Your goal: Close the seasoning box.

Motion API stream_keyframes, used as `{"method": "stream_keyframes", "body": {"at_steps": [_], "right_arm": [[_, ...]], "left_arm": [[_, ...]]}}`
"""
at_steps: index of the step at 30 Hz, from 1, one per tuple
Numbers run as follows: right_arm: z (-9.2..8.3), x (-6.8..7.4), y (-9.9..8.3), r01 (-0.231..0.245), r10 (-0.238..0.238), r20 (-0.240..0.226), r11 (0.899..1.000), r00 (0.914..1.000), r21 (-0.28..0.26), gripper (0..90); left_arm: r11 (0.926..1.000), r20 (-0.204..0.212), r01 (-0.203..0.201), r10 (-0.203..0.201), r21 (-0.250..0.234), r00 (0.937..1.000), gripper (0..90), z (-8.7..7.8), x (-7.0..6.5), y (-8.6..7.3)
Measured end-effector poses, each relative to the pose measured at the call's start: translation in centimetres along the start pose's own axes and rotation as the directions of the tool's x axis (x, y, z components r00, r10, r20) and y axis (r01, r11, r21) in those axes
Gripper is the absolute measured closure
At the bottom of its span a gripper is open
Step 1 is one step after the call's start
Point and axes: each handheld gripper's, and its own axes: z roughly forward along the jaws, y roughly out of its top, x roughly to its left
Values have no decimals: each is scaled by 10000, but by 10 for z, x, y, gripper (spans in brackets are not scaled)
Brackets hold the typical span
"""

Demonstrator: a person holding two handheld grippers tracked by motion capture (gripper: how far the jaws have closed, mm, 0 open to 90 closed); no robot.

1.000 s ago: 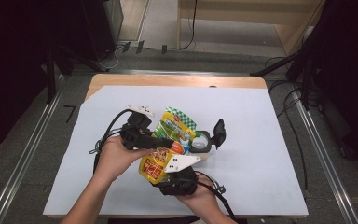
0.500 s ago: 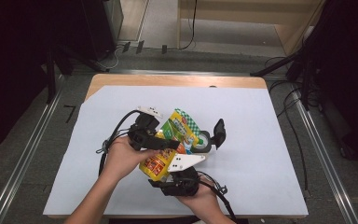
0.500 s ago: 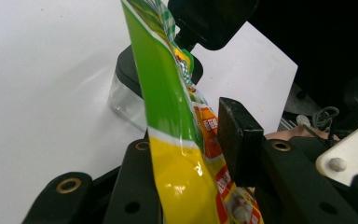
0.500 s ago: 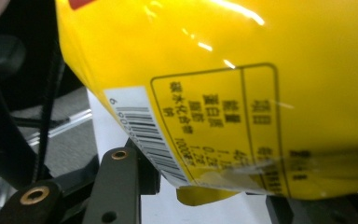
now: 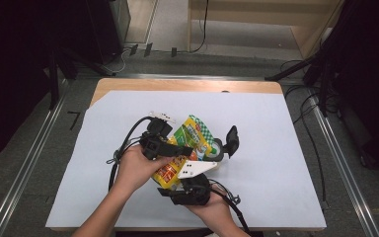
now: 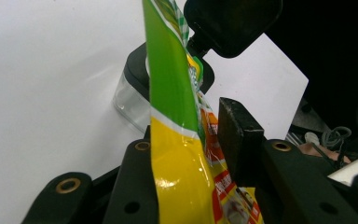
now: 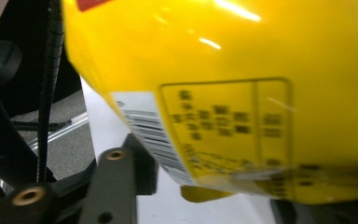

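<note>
A yellow and green snack bag (image 5: 192,136) is held up between both grippers over the white table sheet (image 5: 276,128). My left gripper (image 5: 180,148) grips its middle from the left, and in the left gripper view the bag (image 6: 172,116) stands edge-on between the jaws with one pad (image 6: 237,135) against it. My right gripper (image 5: 182,177) holds the bag's lower end from the near side. Its jaws have just been closing, and the bag (image 7: 242,70) sits between them. Just behind the bag stands a clear jar (image 5: 217,148) with its black lid (image 5: 232,139) flipped up.
The wooden table edge (image 5: 187,85) shows beyond the sheet's far side. Cables (image 5: 123,148) trail from the left gripper across the sheet. Metal rails (image 5: 340,163) run along the floor on both sides of the table.
The left hand has shifted the bag a little toward the far right, so its top now leans over the jar. The right hand has stayed put.
</note>
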Motion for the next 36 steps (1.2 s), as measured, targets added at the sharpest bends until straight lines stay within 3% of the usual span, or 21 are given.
{"method": "stream_keyframes", "body": {"at_steps": [6, 9, 14, 26, 30, 36], "right_arm": [[0, 2, 7, 302, -301, -83, 9994, 9995, 151, 623], [0, 0, 10, 185, -183, -137, 9998, 9997, 122, 617], [3, -1, 13, -91, 89, -142, 9998, 9999, -152, 613], [-2, -3, 13, -470, 445, -426, 9971, 9981, -605, 656], [-4, -7, 13, -869, 818, -699, 9935, 9942, -741, 656], [-5, -8, 12, -837, 792, -653, 9941, 9947, -694, 656]], "left_arm": [[9966, 3, 630, -631, 527, 9980, 799, -4, 4, 13], [9945, -228, 815, -802, 657, 9965, 808, -5, 2, 20], [9966, -583, 546, -510, 622, 9970, 817, -5, 0, 21], [9984, -330, 337, -322, 457, 9989, 748, -8, -3, 21], [9985, -276, 312, -300, 460, 9992, 729, -8, -2, 21], [9985, -493, 176, -150, 527, 9987, 776, -7, -4, 20]]}}
